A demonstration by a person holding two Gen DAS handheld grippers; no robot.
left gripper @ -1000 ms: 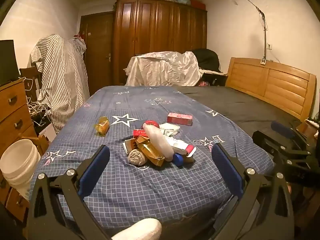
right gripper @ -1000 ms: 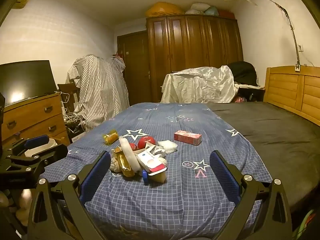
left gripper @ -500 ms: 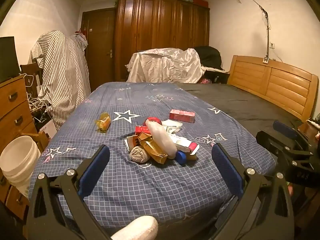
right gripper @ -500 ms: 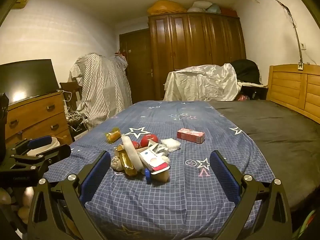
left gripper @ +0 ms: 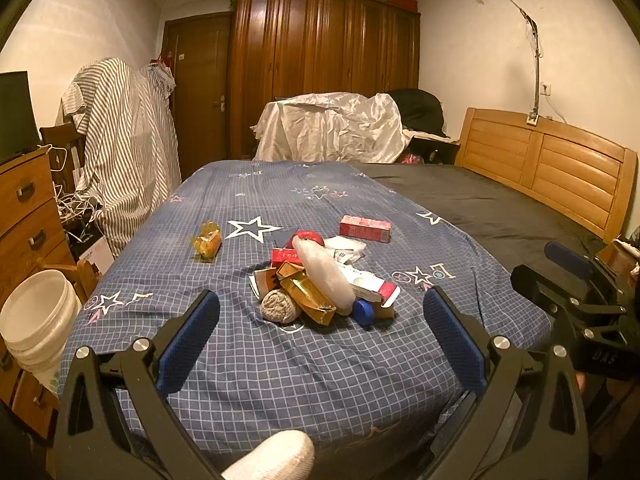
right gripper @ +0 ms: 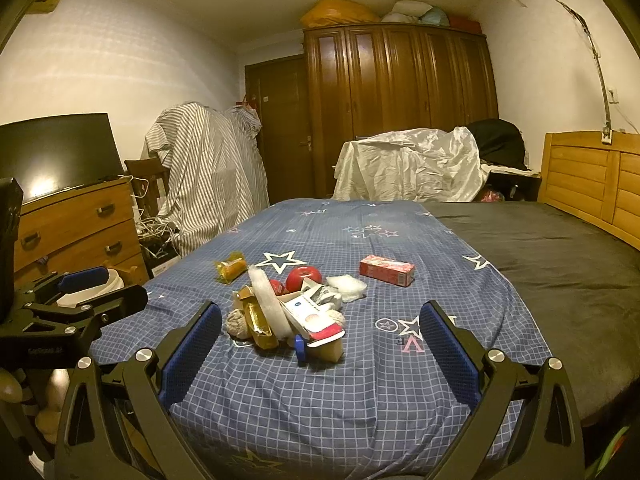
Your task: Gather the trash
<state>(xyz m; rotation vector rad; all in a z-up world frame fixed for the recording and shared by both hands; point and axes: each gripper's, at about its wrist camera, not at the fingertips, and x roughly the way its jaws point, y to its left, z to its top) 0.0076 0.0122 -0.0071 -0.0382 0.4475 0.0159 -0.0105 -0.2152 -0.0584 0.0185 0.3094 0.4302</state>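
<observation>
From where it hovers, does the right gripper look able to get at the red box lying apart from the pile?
Probably yes: the right gripper is open, and the red box lies alone on the blue sheet, right of the pile.

Dim, warm yellow indoor light; sharp focus; strong fisheye bending, dark vignetted corners; soft shadows

our left gripper [left gripper: 320,334] has matte black angular arms with triangular cutouts, silver round screws at the joints and blue pads [left gripper: 188,342] lining its fingers. our right gripper [right gripper: 320,342] looks the same: black frame, silver screws, blue pads [right gripper: 448,354], and faint pale lettering on the black body.
</observation>
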